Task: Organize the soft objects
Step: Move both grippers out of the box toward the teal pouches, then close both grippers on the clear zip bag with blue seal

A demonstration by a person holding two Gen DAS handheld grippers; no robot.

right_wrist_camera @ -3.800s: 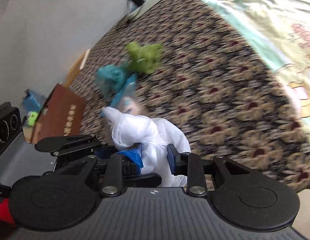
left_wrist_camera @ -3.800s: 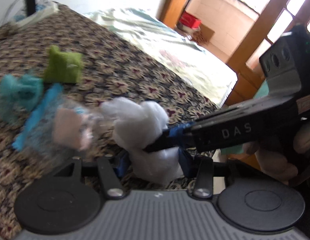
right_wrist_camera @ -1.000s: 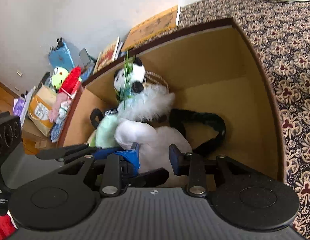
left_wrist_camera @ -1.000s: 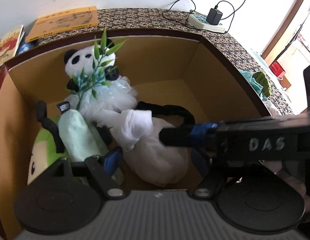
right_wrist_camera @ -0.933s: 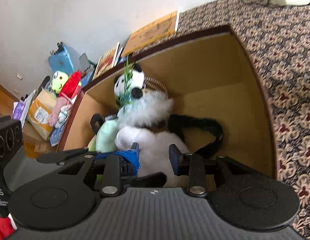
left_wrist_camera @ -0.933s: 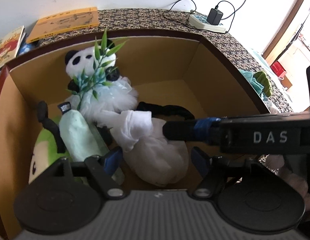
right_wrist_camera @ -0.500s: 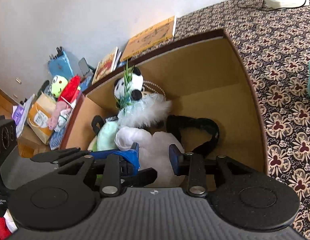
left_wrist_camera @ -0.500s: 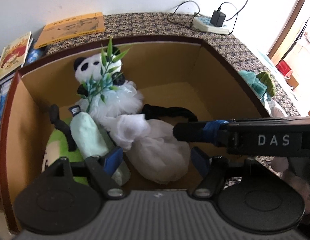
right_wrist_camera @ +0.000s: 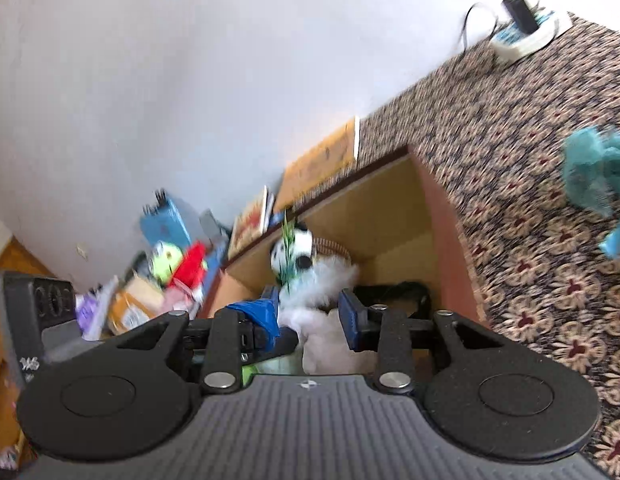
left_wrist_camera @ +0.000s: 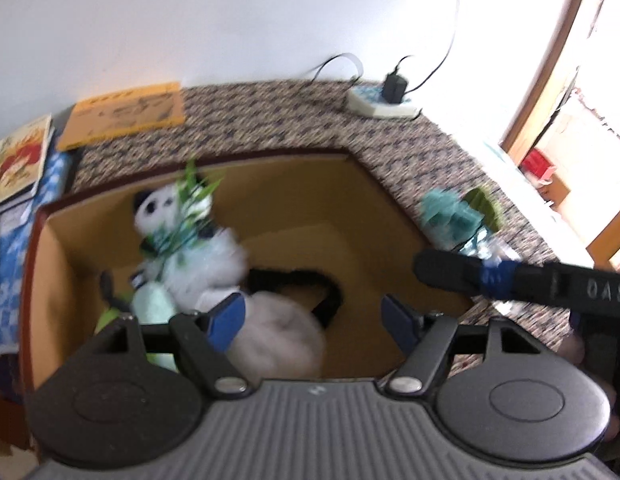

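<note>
Left wrist view: the left gripper (left_wrist_camera: 310, 316) hangs over the box (left_wrist_camera: 374, 184), jaws spread wide, gripping nothing. Inside the box lie the white bundle (left_wrist_camera: 278, 336), a panda (left_wrist_camera: 178, 220) and a black band (left_wrist_camera: 306, 280). Beyond the box's right wall, a teal toy (left_wrist_camera: 446, 216) and a green toy (left_wrist_camera: 484, 204) wait on the patterned cloth (left_wrist_camera: 270, 120).

Right wrist view: the right gripper (right_wrist_camera: 308, 316) is parted too, empty, above the box (right_wrist_camera: 442, 220). The teal toy (right_wrist_camera: 594, 172) sits well right of it. Some toys boxed, at least two left, I'd say.
</note>
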